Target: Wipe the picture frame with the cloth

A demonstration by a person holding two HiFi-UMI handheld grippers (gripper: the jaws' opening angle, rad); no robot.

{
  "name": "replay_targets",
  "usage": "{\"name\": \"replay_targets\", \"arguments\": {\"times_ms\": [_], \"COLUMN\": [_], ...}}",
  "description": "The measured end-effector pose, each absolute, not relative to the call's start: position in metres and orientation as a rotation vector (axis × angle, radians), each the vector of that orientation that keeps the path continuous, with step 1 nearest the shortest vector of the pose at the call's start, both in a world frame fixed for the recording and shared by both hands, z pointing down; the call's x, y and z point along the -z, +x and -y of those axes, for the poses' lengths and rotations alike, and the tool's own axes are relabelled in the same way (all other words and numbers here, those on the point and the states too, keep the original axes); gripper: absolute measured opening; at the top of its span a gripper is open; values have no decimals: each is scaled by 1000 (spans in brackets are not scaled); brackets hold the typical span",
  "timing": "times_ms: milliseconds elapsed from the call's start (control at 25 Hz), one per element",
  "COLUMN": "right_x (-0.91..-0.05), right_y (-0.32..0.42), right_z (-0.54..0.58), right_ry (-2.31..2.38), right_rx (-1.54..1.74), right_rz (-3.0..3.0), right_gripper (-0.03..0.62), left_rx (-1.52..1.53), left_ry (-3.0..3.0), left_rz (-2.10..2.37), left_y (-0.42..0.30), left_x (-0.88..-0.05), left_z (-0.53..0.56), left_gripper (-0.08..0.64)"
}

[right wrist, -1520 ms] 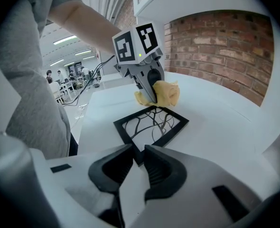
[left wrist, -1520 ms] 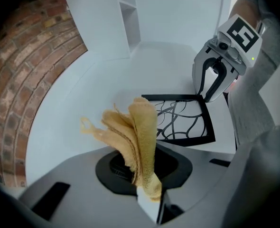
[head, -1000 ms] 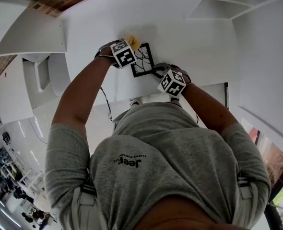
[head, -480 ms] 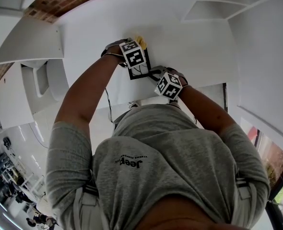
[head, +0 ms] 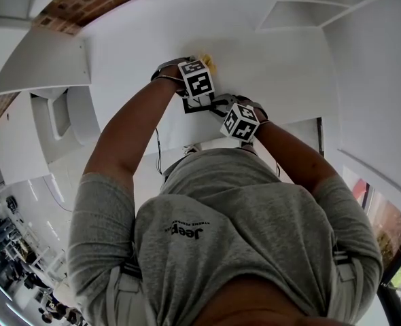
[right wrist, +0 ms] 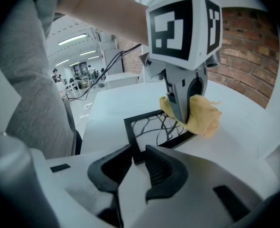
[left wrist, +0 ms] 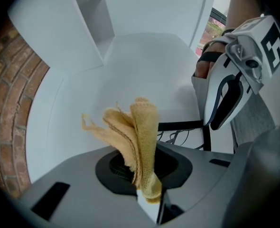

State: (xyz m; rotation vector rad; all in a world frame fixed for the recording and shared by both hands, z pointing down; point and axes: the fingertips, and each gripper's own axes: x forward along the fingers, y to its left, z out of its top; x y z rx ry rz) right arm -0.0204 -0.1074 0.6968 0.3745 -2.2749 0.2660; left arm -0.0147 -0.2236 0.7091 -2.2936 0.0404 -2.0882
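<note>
The black picture frame (right wrist: pixel 152 127), with a branch drawing inside, lies on a white tabletop (right wrist: pixel 235 146). My right gripper (right wrist: pixel 137 158) is shut on the frame's near corner and holds it down. My left gripper (head: pixel 200 80) is shut on a yellow cloth (left wrist: pixel 137 137), and the cloth (right wrist: pixel 199 115) presses on the frame's far right edge. In the head view the cloth (head: pixel 208 63) peeks out beyond the left marker cube, and most of the frame (head: pixel 192 106) is hidden under both grippers. The right gripper (left wrist: pixel 235 80) shows beside the frame's edge (left wrist: pixel 180 125) in the left gripper view.
White shelf units (head: pixel 309 5) stand at the table's far side, and a brick wall (left wrist: pixel 12 113) is beyond. A black cable (head: pixel 158 156) hangs below the left arm. The person's grey shirt (head: pixel 241 229) fills the lower head view.
My left gripper has slid to the right with the cloth along the frame's far edge. The right gripper has barely shifted and keeps its hold on the frame.
</note>
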Motion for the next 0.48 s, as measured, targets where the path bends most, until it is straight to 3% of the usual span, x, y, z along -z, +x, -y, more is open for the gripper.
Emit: {"name": "replay_targets", "arguments": {"times_ms": [240, 480], "right_x": [-695, -702], "right_y": [-12, -13], "right_z": [134, 131], "right_ry": [407, 384], "right_rx": [-281, -351], "right_rz": [2289, 2275], "right_gripper": [133, 101], "left_rx": [2076, 2039], "left_ry": [-2309, -2328], "left_rz": [-68, -92], "left_y": [-15, -18], "left_x": [-709, -704], "left_z": [223, 224], "left_gripper": [81, 81]}}
